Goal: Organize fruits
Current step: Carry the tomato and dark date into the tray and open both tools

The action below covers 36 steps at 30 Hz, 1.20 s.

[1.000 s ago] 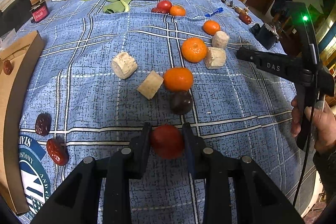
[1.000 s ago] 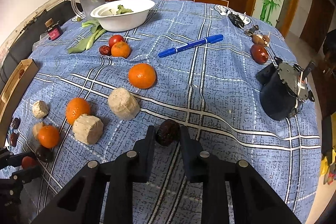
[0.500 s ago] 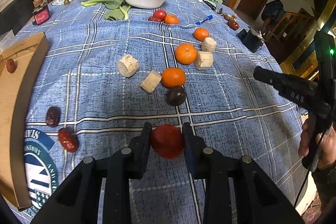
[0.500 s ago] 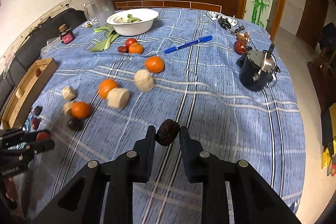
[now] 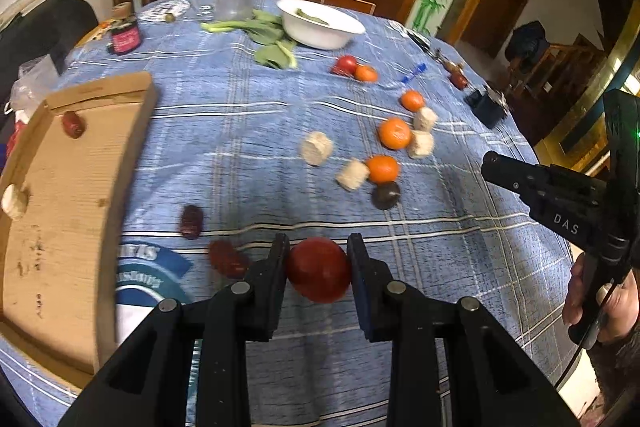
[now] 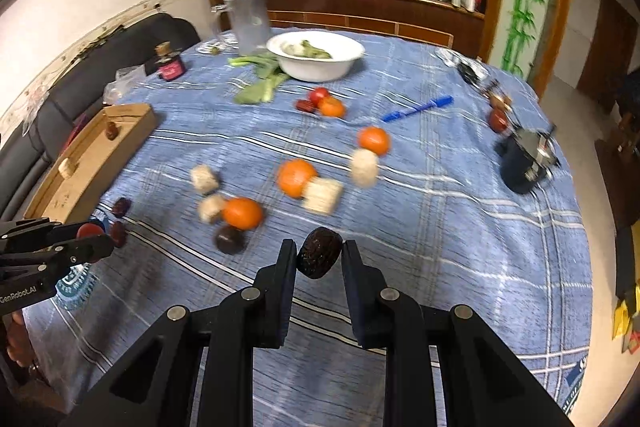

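Above the table: you carried both loads clear of the blue cloth (image 5: 256, 131).
Left tongs (image 5: 319, 259): closed most of the way onto the red fruit (image 5: 319, 269), gripped across its widest part.
Right tongs (image 6: 319, 254): nearly closed, pinching the wrinkled date (image 6: 319, 253) by its sides.
Handling: the red fruit looked smooth, probably slippery and easily bruised, so you needed a gentle squeeze; the date seemed light, soft and grippy.
Destination: the cardboard tray (image 5: 80, 187) already held a date and a pale chunk.
Left over: oranges (image 5: 395, 133) were on the cloth.
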{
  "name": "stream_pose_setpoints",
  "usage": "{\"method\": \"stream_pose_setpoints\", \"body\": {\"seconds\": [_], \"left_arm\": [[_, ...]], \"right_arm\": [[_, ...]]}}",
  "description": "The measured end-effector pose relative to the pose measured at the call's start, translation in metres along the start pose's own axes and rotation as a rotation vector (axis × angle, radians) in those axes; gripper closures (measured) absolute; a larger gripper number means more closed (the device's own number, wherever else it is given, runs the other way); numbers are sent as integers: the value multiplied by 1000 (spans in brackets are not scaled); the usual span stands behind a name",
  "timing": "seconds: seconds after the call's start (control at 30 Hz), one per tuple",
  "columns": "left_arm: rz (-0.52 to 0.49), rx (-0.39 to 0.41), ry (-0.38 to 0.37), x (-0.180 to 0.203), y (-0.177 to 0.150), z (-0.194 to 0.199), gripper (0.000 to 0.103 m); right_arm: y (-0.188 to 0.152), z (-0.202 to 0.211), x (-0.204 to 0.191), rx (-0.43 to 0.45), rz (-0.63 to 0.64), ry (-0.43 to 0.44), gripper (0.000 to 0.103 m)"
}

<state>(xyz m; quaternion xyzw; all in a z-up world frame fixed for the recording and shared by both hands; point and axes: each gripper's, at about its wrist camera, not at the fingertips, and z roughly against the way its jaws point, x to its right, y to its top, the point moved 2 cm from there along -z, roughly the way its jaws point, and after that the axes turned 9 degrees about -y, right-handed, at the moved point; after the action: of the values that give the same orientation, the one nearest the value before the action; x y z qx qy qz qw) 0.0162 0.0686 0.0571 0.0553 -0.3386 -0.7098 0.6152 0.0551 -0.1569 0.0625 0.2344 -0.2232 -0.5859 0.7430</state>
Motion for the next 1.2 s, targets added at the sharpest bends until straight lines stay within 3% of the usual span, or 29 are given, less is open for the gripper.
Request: {"method": "stream_pose_setpoints", "body": {"seconds": [0.7,1.2], "left_arm": [[211,116,170,-137,-2,80,74],[332,124,305,-232,-9,95,74]], "right_arm": [[64,-16,-155,53,201,152,78],[115,-57,-272,68,321,250,78]]}}
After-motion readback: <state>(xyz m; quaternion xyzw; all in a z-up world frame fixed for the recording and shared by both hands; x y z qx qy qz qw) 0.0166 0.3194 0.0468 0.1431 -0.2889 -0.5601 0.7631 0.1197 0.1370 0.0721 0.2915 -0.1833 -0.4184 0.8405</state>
